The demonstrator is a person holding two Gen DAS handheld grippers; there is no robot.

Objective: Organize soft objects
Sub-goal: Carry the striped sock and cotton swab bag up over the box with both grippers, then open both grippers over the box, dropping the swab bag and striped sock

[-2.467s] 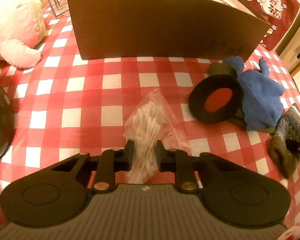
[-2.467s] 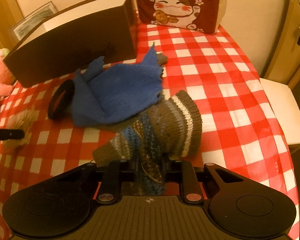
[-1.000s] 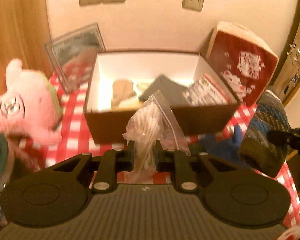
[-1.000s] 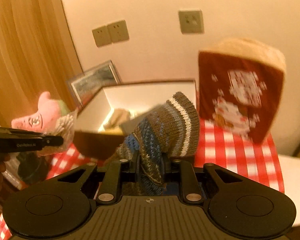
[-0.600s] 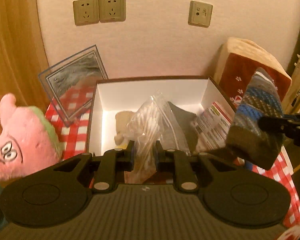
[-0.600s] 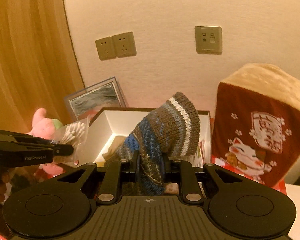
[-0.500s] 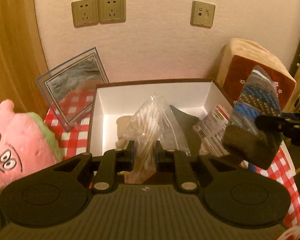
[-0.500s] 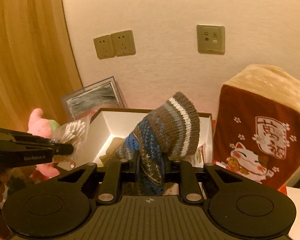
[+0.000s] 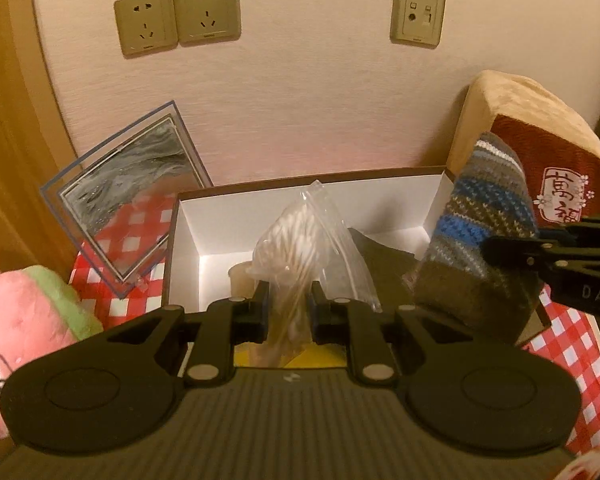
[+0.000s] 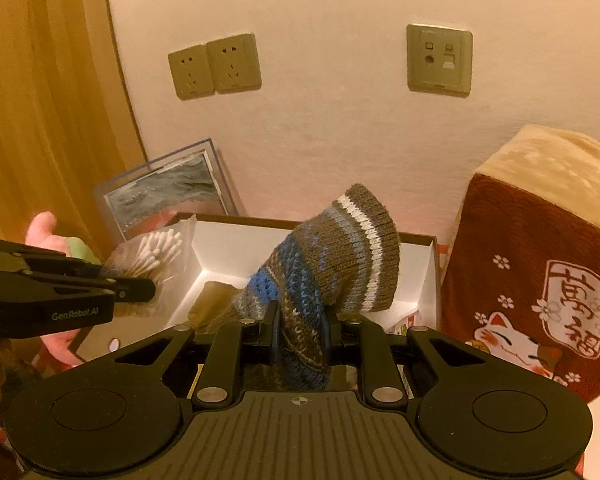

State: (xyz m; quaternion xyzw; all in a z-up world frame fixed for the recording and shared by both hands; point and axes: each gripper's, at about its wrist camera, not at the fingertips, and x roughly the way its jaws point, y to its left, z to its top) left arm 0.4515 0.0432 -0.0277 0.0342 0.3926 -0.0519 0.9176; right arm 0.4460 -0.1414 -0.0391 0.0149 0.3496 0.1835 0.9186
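Observation:
My left gripper (image 9: pixel 286 304) is shut on a clear bag of cotton swabs (image 9: pixel 300 236), held in the air over the near edge of a brown box with a white inside (image 9: pixel 188 232). In the right wrist view the same bag of swabs (image 10: pixel 156 254) hangs at the left in the left gripper (image 10: pixel 146 290). My right gripper (image 10: pixel 300 322) is shut on a striped knitted sock (image 10: pixel 332 256), above the box (image 10: pixel 236 244). The sock (image 9: pixel 484 232) shows at the box's right end in the left wrist view, with the right gripper (image 9: pixel 490 250) reaching in from the right. Dark and tan items lie inside the box.
A pink plush toy (image 9: pixel 24 320) lies left of the box. A framed picture (image 9: pixel 124 200) leans on the wall behind it. A red cat-print cushion (image 10: pixel 540 280) stands to the right. Red-checked cloth (image 9: pixel 572 328) covers the table. Wall sockets (image 9: pixel 176 14) are above.
Both grippers have lifted their loads off the checked table and carried them toward the box. In the last half second both moved slightly closer over it; the holds are unchanged.

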